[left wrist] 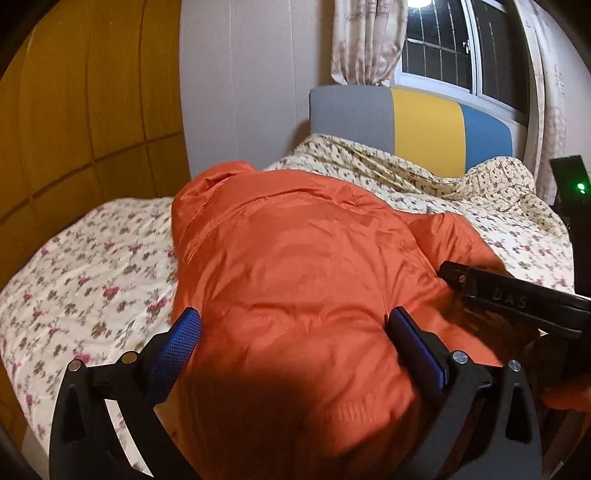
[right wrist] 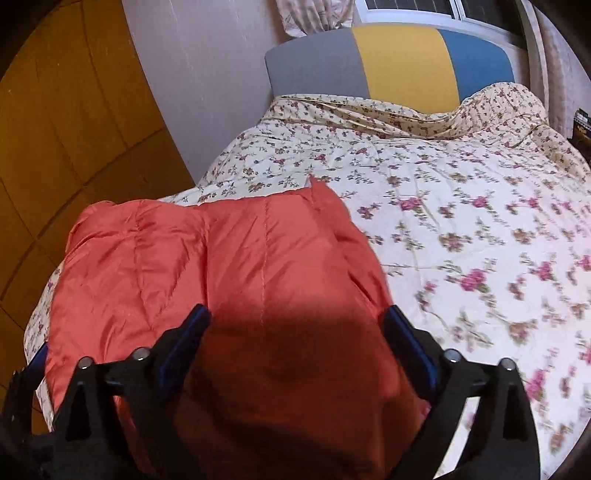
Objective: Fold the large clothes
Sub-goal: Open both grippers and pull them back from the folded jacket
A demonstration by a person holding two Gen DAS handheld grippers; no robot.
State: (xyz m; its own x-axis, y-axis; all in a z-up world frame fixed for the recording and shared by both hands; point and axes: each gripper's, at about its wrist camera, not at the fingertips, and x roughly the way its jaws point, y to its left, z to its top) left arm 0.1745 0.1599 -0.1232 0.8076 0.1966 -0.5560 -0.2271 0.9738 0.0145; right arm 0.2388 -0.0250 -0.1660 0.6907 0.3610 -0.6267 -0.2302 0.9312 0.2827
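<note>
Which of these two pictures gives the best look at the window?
The left wrist view: the window shows its frame, dark panes and bars beside the curtain. The right wrist view catches only a strip of its lower edge above the headboard.

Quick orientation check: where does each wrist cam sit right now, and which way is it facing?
Left wrist: on the left gripper, facing along the bed to the headboard; its open fingers straddle the orange jacket; the right gripper enters at right.
Right wrist: on the right gripper, open above the jacket, facing the floral quilt.
Shared: jacket, quilt, headboard, curtain.
</note>
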